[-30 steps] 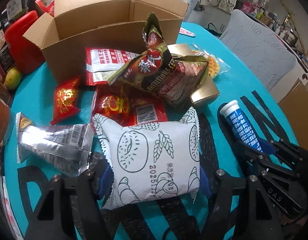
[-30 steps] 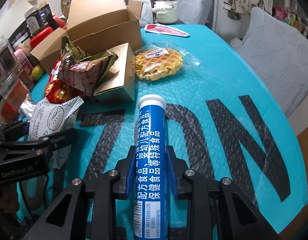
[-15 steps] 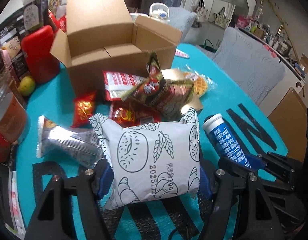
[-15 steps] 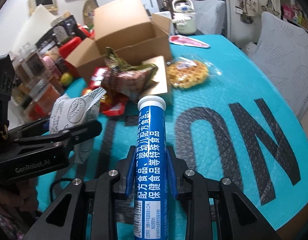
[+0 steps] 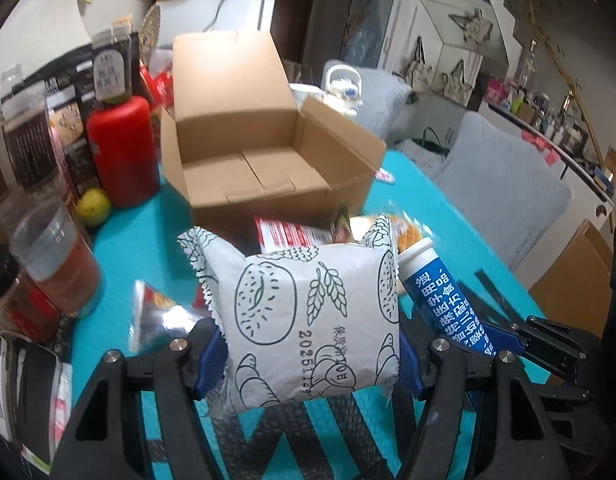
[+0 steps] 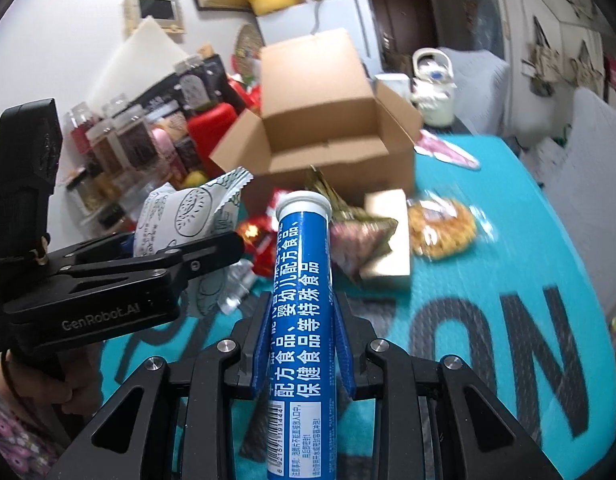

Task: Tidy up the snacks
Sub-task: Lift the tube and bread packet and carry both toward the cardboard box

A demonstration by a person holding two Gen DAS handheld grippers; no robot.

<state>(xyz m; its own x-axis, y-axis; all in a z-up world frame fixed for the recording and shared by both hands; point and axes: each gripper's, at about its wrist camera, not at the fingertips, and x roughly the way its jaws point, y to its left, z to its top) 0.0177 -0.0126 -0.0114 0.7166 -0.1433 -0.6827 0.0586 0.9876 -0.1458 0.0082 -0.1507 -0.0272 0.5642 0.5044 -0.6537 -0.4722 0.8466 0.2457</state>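
Observation:
My left gripper (image 5: 306, 354) is shut on a white snack packet (image 5: 308, 312) printed with doughnut and wheat drawings, held above the table. My right gripper (image 6: 302, 332) is shut on a blue tube (image 6: 302, 320) with a white cap, pointing away from me. The tube (image 5: 440, 292) shows just right of the packet in the left wrist view, and the packet (image 6: 184, 216) sits left of the tube in the right wrist view. An open cardboard box (image 5: 264, 152) stands beyond both, empty inside. More snack packets (image 5: 292, 232) lie in front of the box (image 6: 332, 120).
A red bottle (image 5: 122, 152), a yellow fruit (image 5: 93, 206), jars and a plastic cup (image 5: 56, 256) crowd the left side. A small tan box (image 6: 388, 236), a wrapped waffle (image 6: 444, 228) and a foil packet (image 5: 160, 316) lie on the turquoise mat (image 6: 488, 280). A person's hand (image 6: 36, 384) holds the left gripper.
Both grippers have risen off the table with the white packet and the blue tube. The views tilted up, so the open box's inside now shows.

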